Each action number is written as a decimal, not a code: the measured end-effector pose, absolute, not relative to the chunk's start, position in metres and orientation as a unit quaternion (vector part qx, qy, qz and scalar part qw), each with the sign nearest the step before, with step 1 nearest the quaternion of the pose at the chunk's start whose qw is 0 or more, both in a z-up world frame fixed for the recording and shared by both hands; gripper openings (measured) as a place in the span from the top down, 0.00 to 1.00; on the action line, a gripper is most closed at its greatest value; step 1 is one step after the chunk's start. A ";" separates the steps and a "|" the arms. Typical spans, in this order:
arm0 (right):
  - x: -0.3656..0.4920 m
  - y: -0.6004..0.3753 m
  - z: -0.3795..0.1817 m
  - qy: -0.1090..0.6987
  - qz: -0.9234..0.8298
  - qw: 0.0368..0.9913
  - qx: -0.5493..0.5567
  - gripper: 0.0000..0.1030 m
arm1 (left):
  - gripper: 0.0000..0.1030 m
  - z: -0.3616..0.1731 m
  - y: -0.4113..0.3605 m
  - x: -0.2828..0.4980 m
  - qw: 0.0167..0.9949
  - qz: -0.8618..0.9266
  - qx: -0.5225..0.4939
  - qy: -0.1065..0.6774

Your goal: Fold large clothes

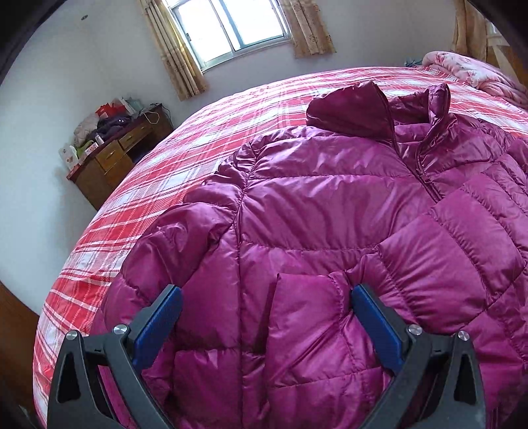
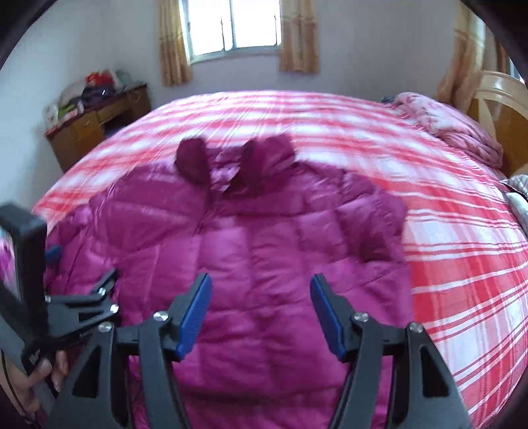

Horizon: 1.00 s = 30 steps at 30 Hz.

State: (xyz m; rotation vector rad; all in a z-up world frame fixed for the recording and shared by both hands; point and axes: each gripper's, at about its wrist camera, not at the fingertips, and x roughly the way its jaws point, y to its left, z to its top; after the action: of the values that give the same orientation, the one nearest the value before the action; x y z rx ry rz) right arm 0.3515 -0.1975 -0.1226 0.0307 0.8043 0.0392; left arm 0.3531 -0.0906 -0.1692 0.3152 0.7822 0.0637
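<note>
Both claws [image 1: 265, 297] [image 2: 260, 287] gape wide over the jacket [image 1: 330, 214] on the plaid bed [image 1: 165, 178].

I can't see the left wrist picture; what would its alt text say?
A shiny magenta puffer jacket lies spread on a bed with a red-and-white plaid cover. The open left gripper, with blue pads, hovers over it. Behind stand a cluttered wooden desk and a curtained window.
</note>
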 end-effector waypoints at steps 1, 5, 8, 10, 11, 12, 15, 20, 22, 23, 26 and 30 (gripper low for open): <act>0.353 -0.193 -0.131 0.400 0.019 0.916 0.013 0.43 | 0.01 -0.169 -0.089 0.354 0.912 0.030 0.149 0.381; 0.356 -0.192 -0.151 0.410 0.013 0.912 0.014 0.43 | 0.01 -0.169 -0.086 0.354 0.912 0.024 0.140 0.384; 0.359 -0.197 -0.154 0.413 0.013 0.910 0.017 0.43 | 0.01 -0.169 -0.086 0.354 0.913 0.025 0.142 0.383; 0.359 -0.196 -0.156 0.413 0.009 0.911 0.009 0.42 | 0.01 -0.170 -0.087 0.354 0.913 0.026 0.144 0.382; 0.359 -0.193 -0.156 0.413 0.007 0.911 0.003 0.42 | 0.01 -0.170 -0.088 0.354 0.913 0.027 0.146 0.381; 0.358 -0.191 -0.155 0.413 0.004 0.911 -0.003 0.42 | 0.01 -0.170 -0.088 0.354 0.912 0.028 0.147 0.381; 0.356 -0.185 -0.157 0.412 0.000 0.911 -0.009 0.41 | 0.01 -0.170 -0.089 0.354 0.912 0.028 0.148 0.381; 0.356 -0.180 -0.158 0.410 -0.008 0.912 -0.023 0.41 | 0.01 -0.170 -0.089 0.354 0.912 0.026 0.147 0.381; 0.355 -0.180 -0.158 0.409 -0.009 0.912 -0.024 0.41 | 0.01 -0.170 -0.090 0.353 0.912 0.026 0.148 0.382; 0.355 -0.180 -0.159 0.409 -0.009 0.912 -0.024 0.41 | 0.01 -0.170 -0.090 0.353 0.912 0.026 0.149 0.382; 0.355 -0.180 -0.159 0.409 -0.010 0.912 -0.026 0.41 | 0.01 -0.170 -0.089 0.353 0.911 0.025 0.149 0.383; 0.355 -0.179 -0.158 0.407 -0.013 0.913 -0.027 0.40 | 0.01 -0.168 -0.087 0.353 0.912 0.019 0.146 0.384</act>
State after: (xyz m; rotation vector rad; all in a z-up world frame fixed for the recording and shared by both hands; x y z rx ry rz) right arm 0.3546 -0.1789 -0.1585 -0.0566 0.8394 -0.0274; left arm 0.3534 -0.0875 -0.1679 0.3006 0.7915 0.0399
